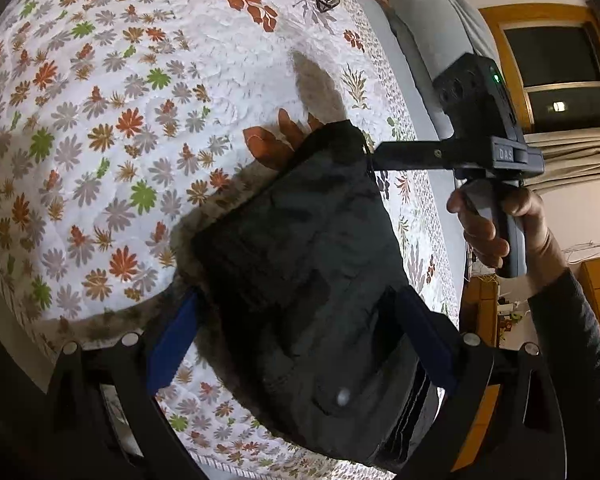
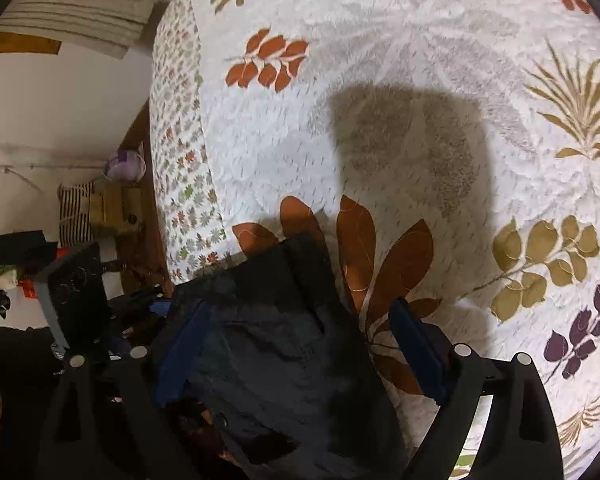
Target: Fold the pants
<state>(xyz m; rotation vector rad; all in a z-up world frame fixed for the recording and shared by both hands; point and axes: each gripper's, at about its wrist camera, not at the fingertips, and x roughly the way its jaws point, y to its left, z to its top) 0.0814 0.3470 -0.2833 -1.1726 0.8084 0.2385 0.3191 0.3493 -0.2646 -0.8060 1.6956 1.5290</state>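
Both grippers carrying dark pants above the floral quilt.

Left gripper (image 1: 300, 344) and right gripper (image 2: 296, 348) each straddle the folded dark pants (image 1: 312, 264); jaws wide, clamping unclear. Risk: loose cloth slips, fold sags open onto the quilt (image 1: 112, 120).
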